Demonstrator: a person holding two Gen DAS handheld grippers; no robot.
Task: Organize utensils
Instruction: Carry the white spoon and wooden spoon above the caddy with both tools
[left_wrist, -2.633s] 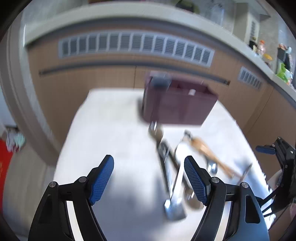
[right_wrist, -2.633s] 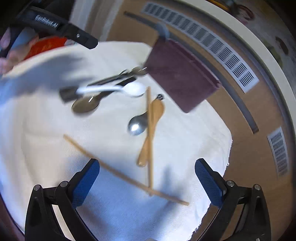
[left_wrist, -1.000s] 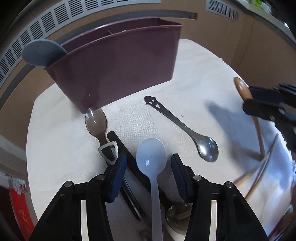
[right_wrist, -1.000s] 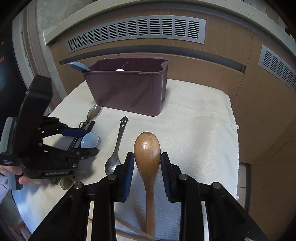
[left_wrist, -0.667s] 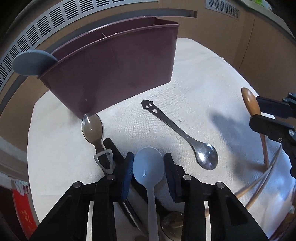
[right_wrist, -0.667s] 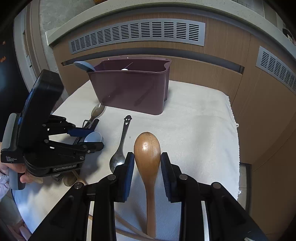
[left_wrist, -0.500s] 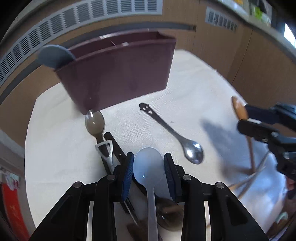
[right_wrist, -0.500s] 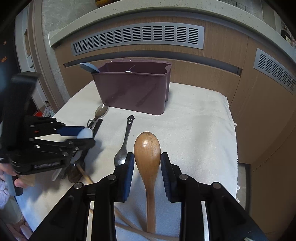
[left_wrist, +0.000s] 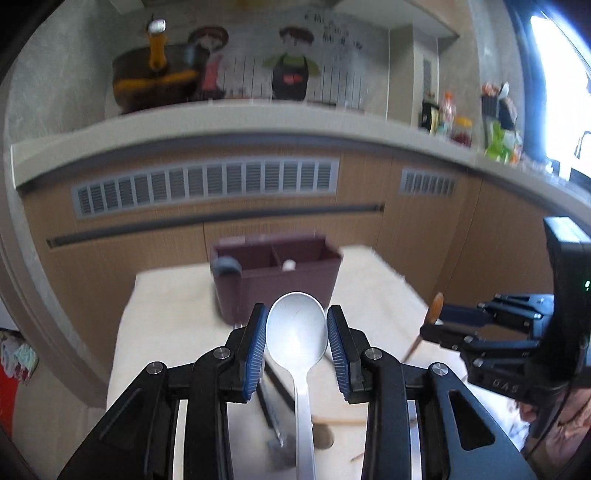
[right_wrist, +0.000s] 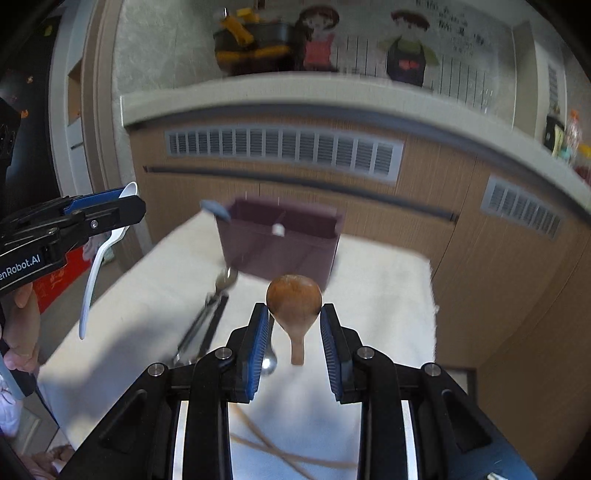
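My left gripper (left_wrist: 296, 345) is shut on a white plastic spoon (left_wrist: 297, 332), held up above the table with its bowl forward; it also shows in the right wrist view (right_wrist: 98, 262). My right gripper (right_wrist: 294, 332) is shut on a wooden spoon (right_wrist: 294, 301), also lifted off the cloth; it shows small in the left wrist view (left_wrist: 437, 304). A dark maroon utensil caddy (left_wrist: 277, 275) with two compartments stands at the far end of the cloth-covered table (right_wrist: 369, 280). A blue spoon (right_wrist: 215, 209) sticks out of its left end.
On the cloth lie a metal spoon (right_wrist: 269, 363), a brownish spoon with dark utensils (right_wrist: 207, 317), and thin wooden chopsticks (right_wrist: 273, 454) near the front. Wooden cabinets with vents (left_wrist: 207, 188) rise behind the table. The table's right edge drops off beside a cabinet.
Both grippers have risen and tilted up from the table, each carrying its spoon. The caddy now looks farther away and lower in both views.
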